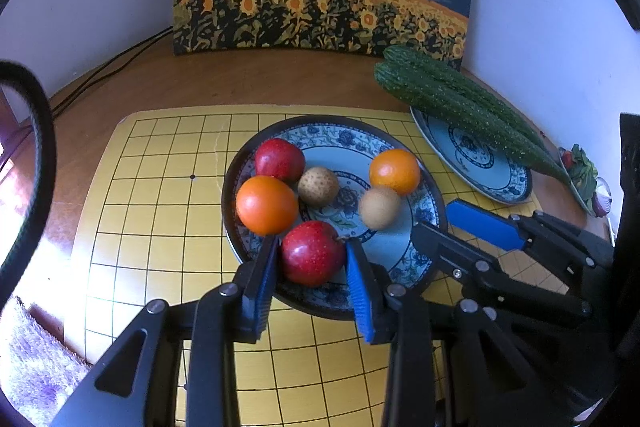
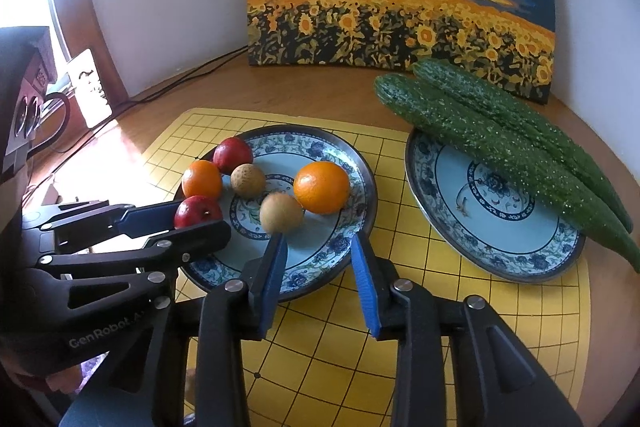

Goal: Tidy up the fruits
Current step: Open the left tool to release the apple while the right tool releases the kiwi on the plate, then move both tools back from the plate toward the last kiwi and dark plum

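On the fruit plate (image 2: 360, 183), the left gripper (image 1: 310, 259) straddles the near red apple (image 1: 311, 253), pads at its sides though contact is unclear. An orange (image 1: 266, 205) crowds it at ten o'clock. The right gripper (image 2: 318, 247) stands open over bare plate; a brown fruit (image 2: 281, 213) sits just beyond its left fingertip. Two cucumbers (image 2: 500, 143) overhang the second plate (image 2: 500, 247) at three o'clock.

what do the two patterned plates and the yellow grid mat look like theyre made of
Fruit plate and cucumber plate: probably glazed ceramic, going by the glossy sheen and blue floral print, though melamine is possible. Yellow grid mat: thin and flat with printed black lines, perhaps plastic or coated board; hard to tell.
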`<state>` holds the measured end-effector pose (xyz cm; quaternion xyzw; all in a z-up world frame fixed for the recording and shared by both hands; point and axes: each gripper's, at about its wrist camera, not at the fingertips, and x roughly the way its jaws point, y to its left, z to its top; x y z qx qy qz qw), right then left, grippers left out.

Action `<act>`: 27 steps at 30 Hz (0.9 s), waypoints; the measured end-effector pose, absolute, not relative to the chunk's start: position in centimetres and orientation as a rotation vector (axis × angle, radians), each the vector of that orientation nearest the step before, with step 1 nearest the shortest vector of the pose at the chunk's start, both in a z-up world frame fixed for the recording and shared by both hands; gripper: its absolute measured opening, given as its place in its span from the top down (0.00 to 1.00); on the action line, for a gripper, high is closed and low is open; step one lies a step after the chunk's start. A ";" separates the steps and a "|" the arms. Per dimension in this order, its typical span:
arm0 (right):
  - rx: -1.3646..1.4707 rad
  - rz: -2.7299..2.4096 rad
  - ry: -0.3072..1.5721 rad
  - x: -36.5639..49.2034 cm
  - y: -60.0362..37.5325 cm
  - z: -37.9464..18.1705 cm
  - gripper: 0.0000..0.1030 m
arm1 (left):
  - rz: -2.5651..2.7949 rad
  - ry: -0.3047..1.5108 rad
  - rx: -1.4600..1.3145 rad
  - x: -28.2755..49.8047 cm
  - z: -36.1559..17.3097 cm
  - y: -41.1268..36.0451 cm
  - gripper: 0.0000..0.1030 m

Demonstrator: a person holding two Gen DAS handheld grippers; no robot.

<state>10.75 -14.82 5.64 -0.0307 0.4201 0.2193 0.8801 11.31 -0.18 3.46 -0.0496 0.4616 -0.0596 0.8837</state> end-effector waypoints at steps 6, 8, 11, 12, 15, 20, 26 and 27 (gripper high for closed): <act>-0.057 0.450 0.870 10.4 -15.0 5.9 0.65 | -0.122 0.962 -0.106 11.1 3.6 -0.3 0.63; -0.050 0.445 0.871 10.2 -15.2 6.0 0.62 | -0.121 0.961 -0.108 10.9 3.7 -0.3 0.62; -0.042 0.440 0.870 10.0 -15.4 6.1 0.59 | -0.125 0.961 -0.112 10.6 3.9 -0.3 0.61; -0.040 0.441 0.870 9.8 -15.5 6.2 0.59 | -0.126 0.961 -0.113 10.5 4.0 -0.3 0.61; -0.039 0.439 0.870 9.4 -15.7 6.3 0.57 | -0.132 0.956 -0.113 10.0 4.4 -0.3 0.61; -0.037 0.433 0.870 8.6 -16.0 6.6 0.56 | -0.141 0.952 -0.119 9.3 5.0 -0.2 0.61; -0.037 0.421 0.869 7.5 -16.3 6.9 0.56 | -0.157 0.951 -0.117 8.2 5.6 -0.2 0.60; -0.036 0.420 0.869 7.3 -16.4 6.9 0.56 | -0.161 0.951 -0.117 8.0 5.7 -0.3 0.60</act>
